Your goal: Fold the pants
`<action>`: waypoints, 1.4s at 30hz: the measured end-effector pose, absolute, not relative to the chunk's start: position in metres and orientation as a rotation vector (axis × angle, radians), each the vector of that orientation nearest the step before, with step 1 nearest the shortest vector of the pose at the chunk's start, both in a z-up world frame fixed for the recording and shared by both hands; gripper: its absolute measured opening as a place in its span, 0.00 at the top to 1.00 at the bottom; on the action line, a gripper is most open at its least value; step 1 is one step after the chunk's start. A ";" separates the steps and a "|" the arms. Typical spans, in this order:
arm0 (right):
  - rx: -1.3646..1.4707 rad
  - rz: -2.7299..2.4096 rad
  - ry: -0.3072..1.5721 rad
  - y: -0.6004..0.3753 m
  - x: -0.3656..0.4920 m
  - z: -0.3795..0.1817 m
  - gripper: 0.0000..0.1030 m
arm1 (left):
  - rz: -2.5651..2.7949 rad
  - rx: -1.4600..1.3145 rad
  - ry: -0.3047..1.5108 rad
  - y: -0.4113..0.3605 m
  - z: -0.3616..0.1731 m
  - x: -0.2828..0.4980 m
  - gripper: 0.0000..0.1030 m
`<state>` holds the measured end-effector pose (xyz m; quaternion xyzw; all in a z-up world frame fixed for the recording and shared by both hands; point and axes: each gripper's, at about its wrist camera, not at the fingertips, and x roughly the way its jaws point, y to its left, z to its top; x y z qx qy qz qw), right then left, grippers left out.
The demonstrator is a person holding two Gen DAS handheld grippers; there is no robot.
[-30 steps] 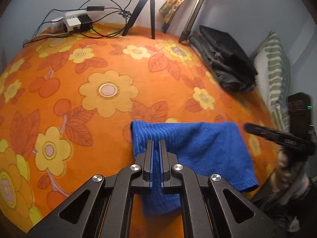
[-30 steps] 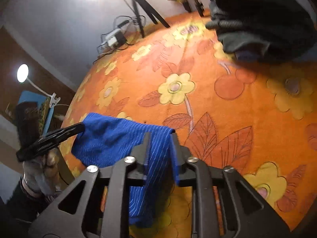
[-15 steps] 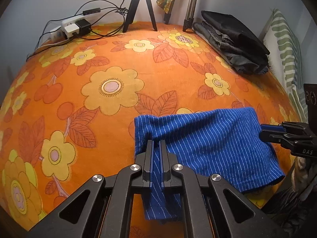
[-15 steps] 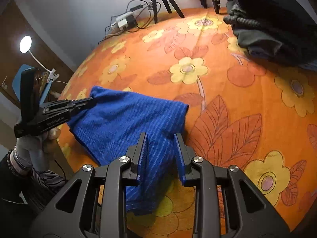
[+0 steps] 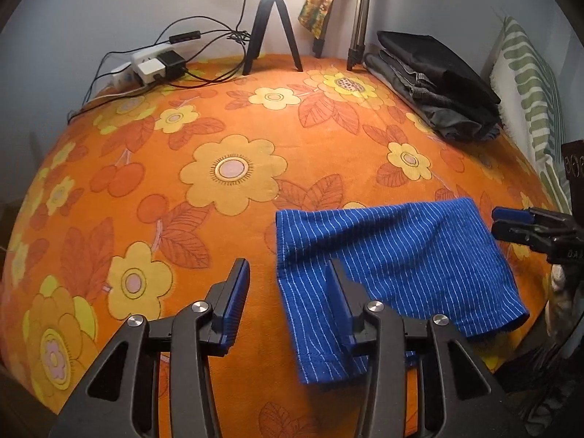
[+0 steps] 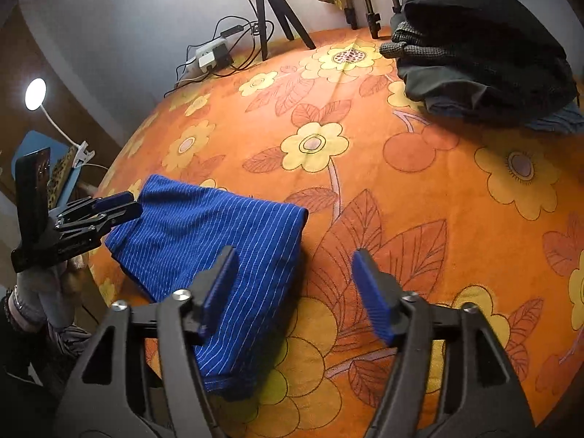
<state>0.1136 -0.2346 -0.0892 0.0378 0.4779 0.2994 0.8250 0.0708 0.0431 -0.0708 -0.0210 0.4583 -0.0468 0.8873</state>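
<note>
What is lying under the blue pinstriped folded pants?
The blue pinstriped folded pants lie flat on the orange flower-patterned cloth, which shows all around them. The pattern directly beneath them is covered, so nothing else can be confirmed there.

pants (image 5: pixel 394 255): 1 | tongs (image 5: pixel 288 292): 2 | black tripod (image 5: pixel 272 25): 1 | power strip (image 5: pixel 153 62): 1

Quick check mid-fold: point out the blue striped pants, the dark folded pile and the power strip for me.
blue striped pants (image 5: pixel 394 255): left wrist view, middle of top layer.
dark folded pile (image 6: pixel 481 43): right wrist view, top black garment.
power strip (image 5: pixel 151 64): left wrist view, white body.
</note>
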 end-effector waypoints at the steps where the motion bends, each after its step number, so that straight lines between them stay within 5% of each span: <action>1: 0.080 0.638 1.021 -0.234 0.114 -0.090 0.30 | -0.097 -0.050 0.954 0.044 -0.071 0.071 0.59; 5: 0.089 0.643 1.046 -0.230 0.115 -0.097 0.22 | -0.122 -0.101 0.970 0.048 -0.073 0.073 0.58; 20: 0.110 0.679 1.019 -0.214 0.111 -0.107 0.23 | -0.155 -0.170 1.026 0.043 -0.094 0.081 0.58; 29: 0.030 0.707 0.986 -0.191 0.100 -0.107 0.45 | -0.154 -0.096 1.009 0.025 -0.095 0.082 0.60; 35: 0.030 0.703 0.995 -0.189 0.100 -0.106 0.56 | -0.164 -0.080 0.996 0.017 -0.094 0.082 0.79; 42: 0.049 0.691 1.010 -0.187 0.101 -0.105 0.76 | -0.151 -0.106 0.986 0.015 -0.091 0.081 0.88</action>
